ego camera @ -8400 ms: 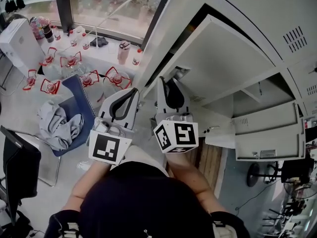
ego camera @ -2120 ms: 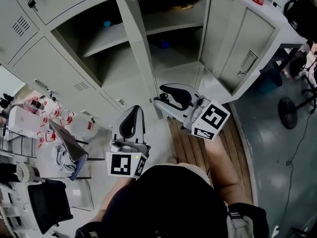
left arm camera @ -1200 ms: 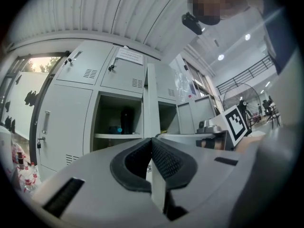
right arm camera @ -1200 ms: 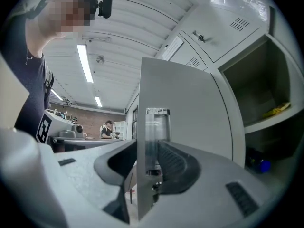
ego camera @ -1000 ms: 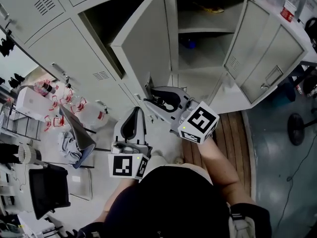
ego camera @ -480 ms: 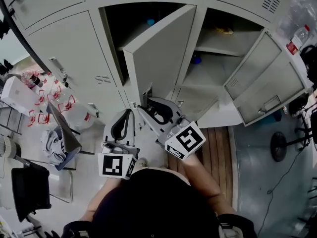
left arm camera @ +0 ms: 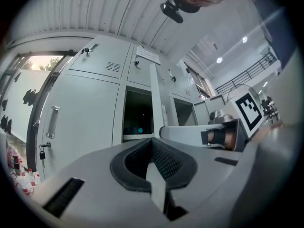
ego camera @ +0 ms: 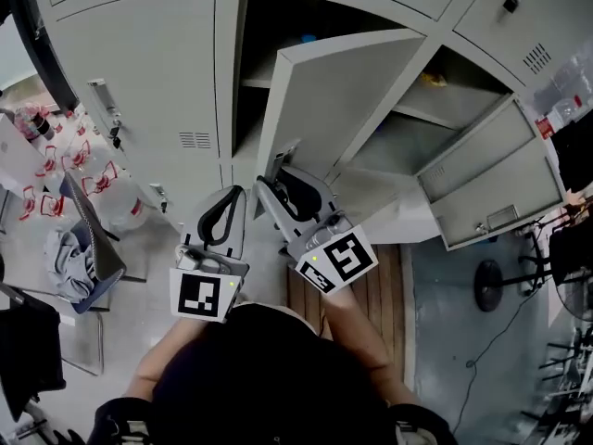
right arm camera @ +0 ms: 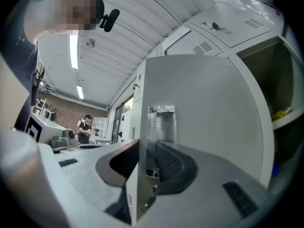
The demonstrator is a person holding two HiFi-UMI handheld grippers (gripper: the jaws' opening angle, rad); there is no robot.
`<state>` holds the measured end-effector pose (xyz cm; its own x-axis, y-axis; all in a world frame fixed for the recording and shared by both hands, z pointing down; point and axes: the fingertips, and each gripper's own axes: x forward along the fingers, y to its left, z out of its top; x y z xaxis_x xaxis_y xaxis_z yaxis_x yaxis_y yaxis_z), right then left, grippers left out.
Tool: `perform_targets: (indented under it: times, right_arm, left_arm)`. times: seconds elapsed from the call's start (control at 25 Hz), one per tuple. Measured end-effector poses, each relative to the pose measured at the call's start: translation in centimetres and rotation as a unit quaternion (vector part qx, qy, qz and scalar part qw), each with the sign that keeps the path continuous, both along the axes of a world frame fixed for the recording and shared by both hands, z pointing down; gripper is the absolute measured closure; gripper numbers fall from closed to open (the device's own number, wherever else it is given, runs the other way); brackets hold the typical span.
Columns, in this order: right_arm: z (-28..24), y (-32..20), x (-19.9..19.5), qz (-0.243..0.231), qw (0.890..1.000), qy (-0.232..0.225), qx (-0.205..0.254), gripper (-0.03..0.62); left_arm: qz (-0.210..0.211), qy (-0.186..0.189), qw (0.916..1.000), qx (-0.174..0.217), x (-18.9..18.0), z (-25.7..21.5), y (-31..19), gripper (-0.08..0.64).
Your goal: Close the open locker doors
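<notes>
Right gripper view, locker door [right arm camera: 204,127] edge between jaws of right gripper [right arm camera: 147,146], just closing, seemingly pinching it.

Yellow thing [ego camera: 432,79] in the open locker [ego camera: 398,146] — too small to tell.

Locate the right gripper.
Head view: the right gripper, right of the left gripper, is at the edge of the half-open locker door; its fingers, which have just been closing, straddle it.
</notes>
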<state>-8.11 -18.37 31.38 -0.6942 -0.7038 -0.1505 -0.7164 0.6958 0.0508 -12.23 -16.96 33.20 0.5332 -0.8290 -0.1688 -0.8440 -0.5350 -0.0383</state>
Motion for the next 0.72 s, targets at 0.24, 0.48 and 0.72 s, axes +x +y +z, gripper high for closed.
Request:
perform_targets:
  times: [0.24,0.48,0.72]
  right_arm:
    - [0.0,-1.8,-1.2,0.022,1.0,0.004,0.001,0.488]
    - [0.0,-3.5,-1.9,0.044,0.999,0.006,0.001,0.489]
    - [0.0,-5.2,-2.7,0.055,0.998,0.012,0.0,0.492]
  left_arm:
    - [0.016,0.011,0.9998,0.0,-0.8,0.2,-2.0,0.558]
    - [0.027,0.005,0.9996,-0.003,-1.3,0.7,-3.3,0.558]
    - [0.01,0.008,0.9999,0.003,-2.8,0.5,-5.6,0.558]
